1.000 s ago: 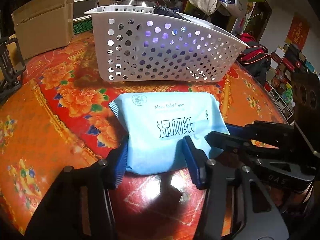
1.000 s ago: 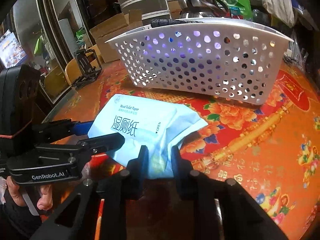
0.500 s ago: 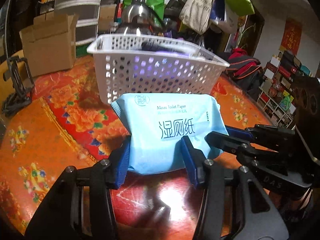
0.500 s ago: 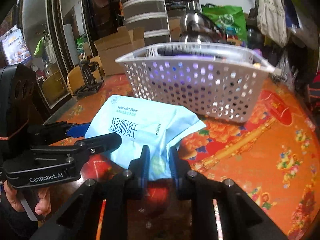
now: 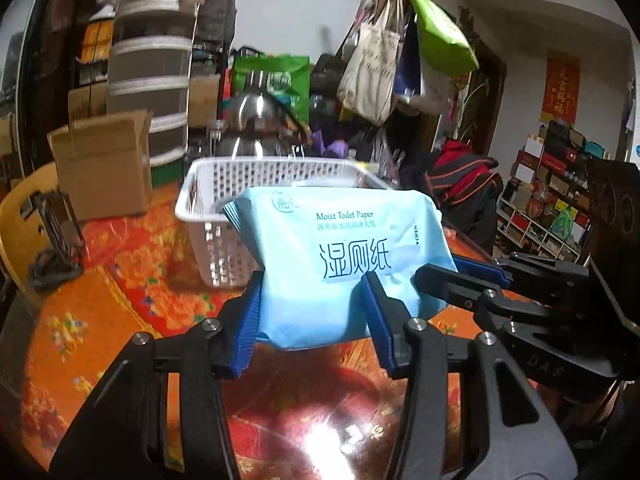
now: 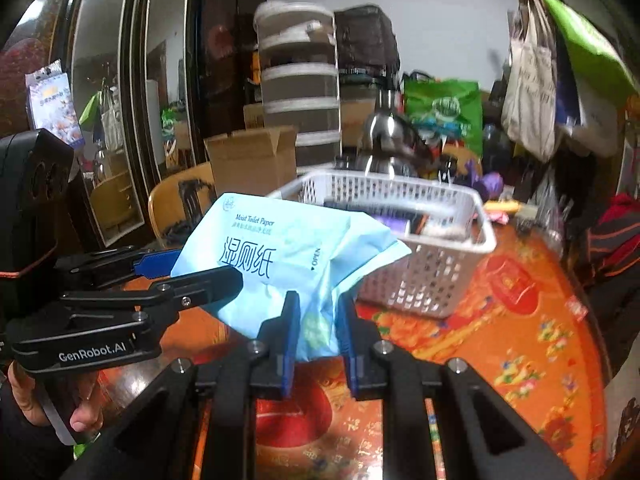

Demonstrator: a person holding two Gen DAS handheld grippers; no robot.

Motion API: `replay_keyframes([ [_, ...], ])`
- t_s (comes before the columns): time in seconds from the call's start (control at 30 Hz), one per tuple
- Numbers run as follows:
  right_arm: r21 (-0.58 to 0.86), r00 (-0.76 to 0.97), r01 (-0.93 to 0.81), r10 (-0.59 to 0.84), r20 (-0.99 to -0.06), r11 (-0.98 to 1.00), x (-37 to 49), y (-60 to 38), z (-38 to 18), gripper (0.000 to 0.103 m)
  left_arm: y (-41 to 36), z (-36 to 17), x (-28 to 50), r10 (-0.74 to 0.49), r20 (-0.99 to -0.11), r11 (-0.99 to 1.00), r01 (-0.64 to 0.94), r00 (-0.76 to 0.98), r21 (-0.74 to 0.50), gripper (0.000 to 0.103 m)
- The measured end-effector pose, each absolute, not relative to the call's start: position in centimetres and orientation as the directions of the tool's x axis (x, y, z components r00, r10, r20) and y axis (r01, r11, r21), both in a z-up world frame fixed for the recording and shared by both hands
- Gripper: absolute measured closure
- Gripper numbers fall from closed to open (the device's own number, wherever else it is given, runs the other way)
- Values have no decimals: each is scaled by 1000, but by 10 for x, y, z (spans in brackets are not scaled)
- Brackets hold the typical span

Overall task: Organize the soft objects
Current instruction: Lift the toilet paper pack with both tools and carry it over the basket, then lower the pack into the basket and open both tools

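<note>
1. Grip first: my left gripper (image 5: 312,320) is clenched across the near end of the soft pale-blue plastic pack of moist toilet paper (image 5: 340,256), its blue ribbed pads pressing on both flanks. My right gripper (image 6: 316,336) pinches a crumpled corner of the same pack, jaws nearly together.

2. Pack position: it hangs in the air between both tongs, clear of the glossy orange-and-red floral tablecloth (image 5: 100,320). The white perforated plastic basket (image 6: 440,280) sits beyond it at about 12 o'clock in the left view, 1 o'clock in the right, already holding some dark items I cannot identify.

3. Risk, as I judge it: the right pinch holds only loose film, so the corner could slide out if my hands drift apart, leaving the weight to swing on the left tongs.

4. Pulling the tongs in different directions could stretch or tear the wrapper near the flap marked OPEN.

5. Carrying too low could catch the basket's near rim and shove or tip that light container.

6. Releasing unevenly might leave the pack draped over the rim rather than inside.
</note>
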State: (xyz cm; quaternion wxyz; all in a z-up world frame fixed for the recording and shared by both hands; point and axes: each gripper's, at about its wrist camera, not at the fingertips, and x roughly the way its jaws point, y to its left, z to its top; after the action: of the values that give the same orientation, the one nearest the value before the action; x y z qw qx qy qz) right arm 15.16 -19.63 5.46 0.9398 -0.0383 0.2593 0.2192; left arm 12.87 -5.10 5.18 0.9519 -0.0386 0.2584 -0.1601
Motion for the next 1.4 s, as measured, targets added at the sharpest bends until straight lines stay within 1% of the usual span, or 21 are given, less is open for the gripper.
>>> replay_keyframes([
  [0.17,17,795,-424,381,-471,906,152,-199,78,85,-55,78,130,-323,-447,946,290,834,-144,61],
  [0.4,3,813,-406,362,-456,914,175,-206,105,86,-63,110,159,-329,-433,944,295,839,-146,62],
  [0.6,1,818,-392,349,-457,920,213,-214,126,86,-69,136,200,-324,-443,946,290,836,-145,67],
  [0.7,7,817,-377,337,-468,926,237,-219,132,86,-75,142,222,-311,-458,950,286,833,-125,67],
  [0.87,11,812,-364,323,-486,931,269,-222,132,86,-80,137,261,-302,-498,953,278,813,-124,68],
  [1.2,24,794,-353,314,-520,935,311,-217,116,86,-78,119,312,-271,-542,962,248,795,-118,68],
  [1.4,18,785,-341,295,-544,940,338,-216,107,86,-77,112,350,-272,-585,962,238,764,-136,69],
])
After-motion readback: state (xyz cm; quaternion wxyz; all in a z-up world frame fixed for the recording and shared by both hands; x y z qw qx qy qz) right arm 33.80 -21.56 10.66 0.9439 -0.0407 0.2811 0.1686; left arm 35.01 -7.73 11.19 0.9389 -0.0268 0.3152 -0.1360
